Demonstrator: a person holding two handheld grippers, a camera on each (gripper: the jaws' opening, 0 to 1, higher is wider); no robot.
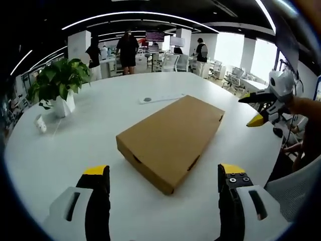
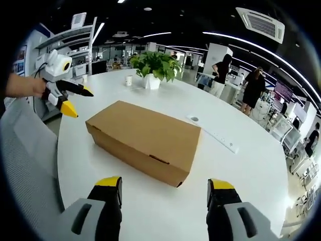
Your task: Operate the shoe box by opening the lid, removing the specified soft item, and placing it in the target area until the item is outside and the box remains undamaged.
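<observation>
A closed brown cardboard shoe box lies flat on the round white table, its lid down. My left gripper hovers open just short of the box's near corner, nothing between its yellow-tipped fingers. In the right gripper view the same box lies ahead of my right gripper, which is open and empty too. Each gripper shows in the other's view: the right one at the far right of the box, the left one at the box's left, both held by a hand above the table edge.
A potted green plant in a white pot and a small white cup stand on the table's far side. A white strip with a round puck lies beyond the box. Grey chair at the table edge. People stand among desks behind.
</observation>
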